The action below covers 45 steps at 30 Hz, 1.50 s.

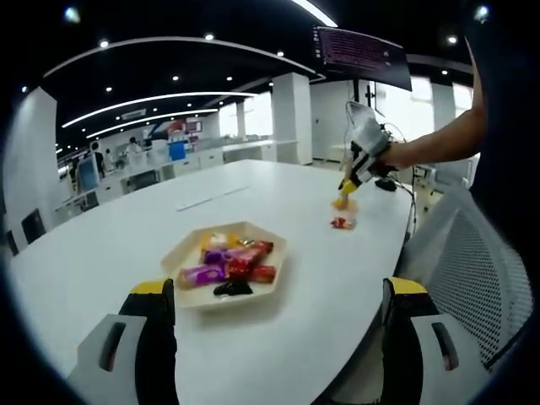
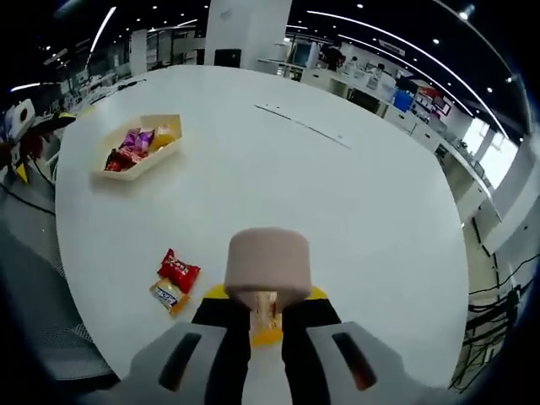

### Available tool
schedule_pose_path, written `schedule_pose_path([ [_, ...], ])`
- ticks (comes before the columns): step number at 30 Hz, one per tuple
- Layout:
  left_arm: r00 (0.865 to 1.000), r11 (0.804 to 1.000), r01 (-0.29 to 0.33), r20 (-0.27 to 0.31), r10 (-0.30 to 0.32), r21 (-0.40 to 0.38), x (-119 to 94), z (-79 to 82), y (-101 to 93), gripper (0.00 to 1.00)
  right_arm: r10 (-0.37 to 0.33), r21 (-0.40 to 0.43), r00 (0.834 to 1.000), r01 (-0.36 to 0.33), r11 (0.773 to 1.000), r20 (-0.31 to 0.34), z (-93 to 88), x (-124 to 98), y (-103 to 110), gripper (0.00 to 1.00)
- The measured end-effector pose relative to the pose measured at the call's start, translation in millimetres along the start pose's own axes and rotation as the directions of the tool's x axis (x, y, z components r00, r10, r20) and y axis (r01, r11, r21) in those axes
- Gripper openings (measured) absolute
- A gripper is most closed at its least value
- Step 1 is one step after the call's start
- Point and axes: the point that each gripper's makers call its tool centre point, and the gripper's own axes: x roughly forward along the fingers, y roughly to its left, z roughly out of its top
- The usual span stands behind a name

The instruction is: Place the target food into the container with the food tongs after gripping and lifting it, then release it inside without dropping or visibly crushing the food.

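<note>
Snacks fill the pale hexagonal tray [image 1: 190, 297] ahead of the left gripper [image 1: 278, 337], jaws spread wide; right gripper [image 2: 267, 325] clamps beige-capped food tongs [image 2: 268, 268] beside the red packet [image 2: 179, 269].

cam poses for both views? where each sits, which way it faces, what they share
Left gripper view: rides the left gripper, jaws apart, low over the white table, facing the tray of snacks; the person's forearm and right gripper show beyond.
Right gripper view: rides the right gripper, looking down the table; jaws close on a packet under a pink cylinder; red snack packet alongside.
Shared: table, tray, red packet.
</note>
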Motion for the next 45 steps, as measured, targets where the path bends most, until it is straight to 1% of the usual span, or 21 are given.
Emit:
schedule_pose_path([
  [1, 1.000, 1.000, 0.000, 0.000, 0.000, 0.001, 0.0, 0.0, -0.1, 0.99, 0.008, 0.003, 1.000, -0.008, 1.000, 0.006, 2.4, -1.0, -1.0, 0.11],
  [3, 1.000, 1.000, 0.001, 0.000, -0.001, 0.000, 0.1, 0.0, -0.1, 0.99, 0.031, 0.071, 0.999, -0.034, 0.997, 0.036, 11.2, -4.3, -2.5, 0.11],
  [4, 1.000, 1.000, 0.001, 0.000, -0.001, 0.000, 0.0, -0.6, 0.4, 0.99, 0.032, 0.073, 0.999, -0.035, 0.997, 0.042, 15.2, -7.0, -7.1, 0.11],
  [7, 1.000, 1.000, 0.001, 0.000, -0.001, 0.001, -0.1, -0.3, 0.3, 0.99, 0.051, 0.092, 0.997, -0.057, 0.994, 0.060, 24.8, -12.0, -11.1, 0.10],
  [9, 1.000, 1.000, 0.000, 0.001, 0.000, 0.001, -0.2, -0.1, 0.4, 0.99, 0.073, 0.075, 0.995, -0.079, 0.994, 0.068, 31.4, -14.8, -11.2, 0.09],
  [13, 1.000, 1.000, -0.002, 0.004, 0.002, -0.001, -0.4, -0.1, 1.3, 0.99, 0.084, 0.057, 0.993, -0.089, 0.994, 0.086, 46.1, -20.1, -12.9, 0.07],
  [17, 1.000, 1.000, -0.003, 0.005, 0.003, 0.000, -0.6, 1.1, 1.0, 0.99, 0.090, 0.081, 0.990, -0.099, 0.992, 0.112, 58.0, -21.8, -15.2, 0.08],
  [19, 1.000, 1.000, -0.004, 0.006, 0.004, 0.000, -0.7, 1.3, 1.4, 0.99, 0.095, 0.075, 0.988, -0.105, 0.992, 0.120, 65.2, -22.8, -13.3, 0.09],
  [22, 1.000, 1.000, -0.005, 0.009, 0.005, -0.001, -1.0, 1.5, 2.0, 0.99, 0.092, 0.040, 0.985, -0.099, 0.994, 0.143, 82.6, -23.8, -9.9, 0.08],
  [24, 1.000, 1.000, -0.004, 0.010, 0.004, -0.001, -0.9, 1.6, 2.0, 0.99, 0.097, 0.032, 0.983, -0.103, 0.994, 0.155, 95.5, -23.6, -6.5, 0.08],
  [28, 1.000, 1.000, -0.006, 0.017, 0.006, -0.002, -1.3, 3.1, 2.1, 0.99, 0.081, -0.002, 0.978, -0.082, 0.997, 0.192, 119.7, -21.6, -3.9, 0.08],
  [29, 1.000, 1.000, -0.008, 0.021, 0.008, -0.002, -1.7, 3.9, 2.5, 0.99, 0.103, -0.001, 0.977, -0.105, 0.995, 0.188, 124.1, -20.2, -0.2, 0.08],
  [30, 1.000, 1.000, -0.010, 0.025, 0.010, 0.002, -2.0, 5.3, 2.6, 0.99, 0.101, -0.004, 0.975, -0.102, 0.995, 0.196, 128.2, -20.2, 1.2, 0.08],
  [31, 0.999, 1.000, -0.018, 0.047, 0.017, 0.012, -3.3, 9.9, 3.7, 0.99, 0.105, -0.017, 0.975, -0.104, 0.994, 0.197, 133.4, -18.3, 2.4, 0.08],
  [33, 0.997, 1.000, -0.025, 0.068, 0.024, 0.012, -5.0, 13.3, 5.6, 0.99, 0.117, -0.026, 0.971, -0.115, 0.993, 0.210, 143.2, -18.5, 8.1, 0.08],
  [34, 0.997, 1.000, -0.026, 0.068, 0.026, 0.003, -5.0, 13.1, 6.6, 0.99, 0.121, -0.029, 0.970, -0.118, 0.993, 0.209, 146.6, -17.8, 10.2, 0.08],
  [35, 0.998, 1.000, -0.025, 0.055, 0.025, -0.012, -4.2, 10.4, 7.2, 1.00, 0.127, -0.034, 0.969, -0.123, 0.992, 0.211, 150.0, -17.4, 12.6, 0.08],
  [36, 0.998, 1.000, -0.026, 0.053, 0.026, -0.008, -3.7, 11.0, 6.7, 1.00, 0.134, -0.042, 0.967, -0.128, 0.991, 0.219, 156.0, -16.8, 16.0, 0.09],
  [38, 0.997, 1.000, -0.024, 0.067, 0.024, -0.003, -4.6, 14.0, 5.1, 1.00, 0.147, -0.060, 0.963, -0.137, 0.989, 0.227, 165.4, -14.8, 22.9, 0.09],
  [41, 0.997, 0.999, -0.033, 0.070, 0.033, -0.001, -5.0, 14.4, 7.3, 1.00, 0.164, -0.075, 0.958, -0.150, 0.986, 0.235, 177.0, -13.2, 32.6, 0.09],
  [45, 0.997, 0.999, -0.033, 0.064, 0.032, 0.013, -4.6, 13.2, 6.2, 1.00, 0.203, -0.134, 0.948, -0.174, 0.976, 0.246, 197.6, -9.3, 53.3, 0.10],
])
